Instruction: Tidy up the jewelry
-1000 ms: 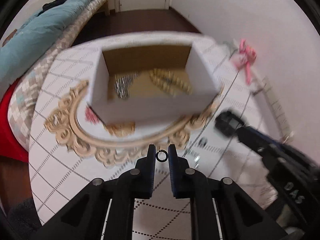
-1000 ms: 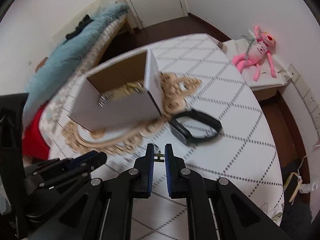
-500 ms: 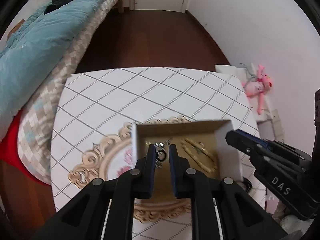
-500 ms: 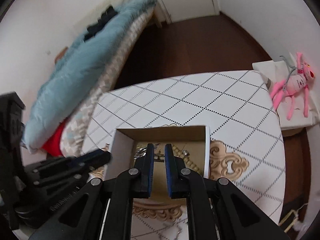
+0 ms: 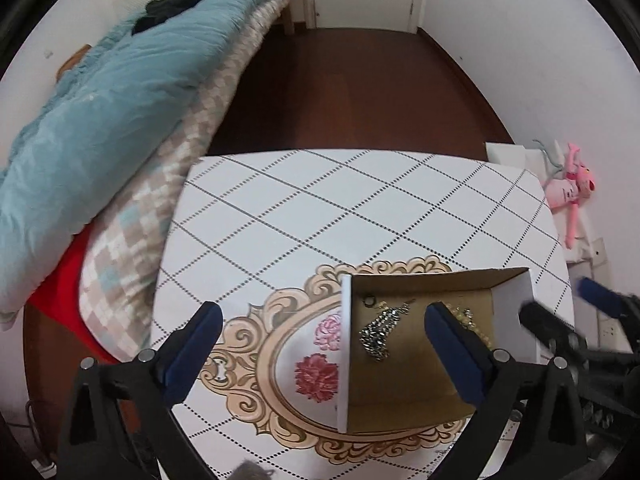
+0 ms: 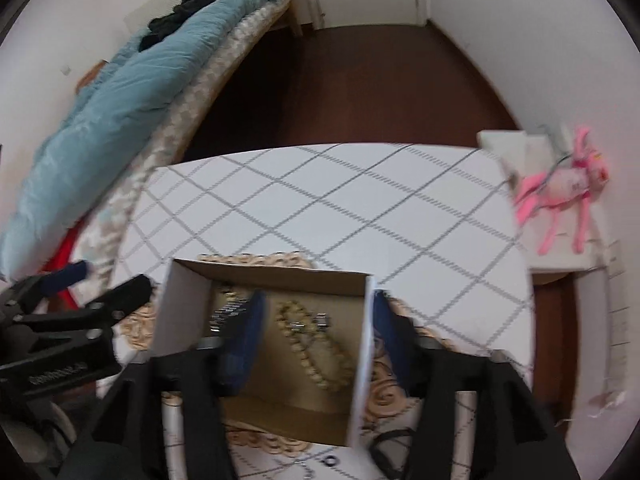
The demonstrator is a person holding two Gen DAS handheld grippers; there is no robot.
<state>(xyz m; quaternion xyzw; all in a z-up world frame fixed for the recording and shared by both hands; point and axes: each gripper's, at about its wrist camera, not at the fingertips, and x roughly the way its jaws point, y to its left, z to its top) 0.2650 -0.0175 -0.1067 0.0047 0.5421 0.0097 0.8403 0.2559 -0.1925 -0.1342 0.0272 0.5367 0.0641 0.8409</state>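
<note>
Cardboard box [image 5: 420, 400] | both grippers now open | ring [image 5: 369, 301] dropped inside

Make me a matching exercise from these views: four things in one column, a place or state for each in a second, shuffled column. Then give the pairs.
Things:
1. left gripper
2. silver chain
3. pink plush toy
4. cardboard box

Places or states:
A. lies off the table, by the wall
B. open, holding nothing
C. stands on the ornate mat
D. lies on the box floor

Pairs: 1-B, 2-D, 3-A, 4-C
</note>
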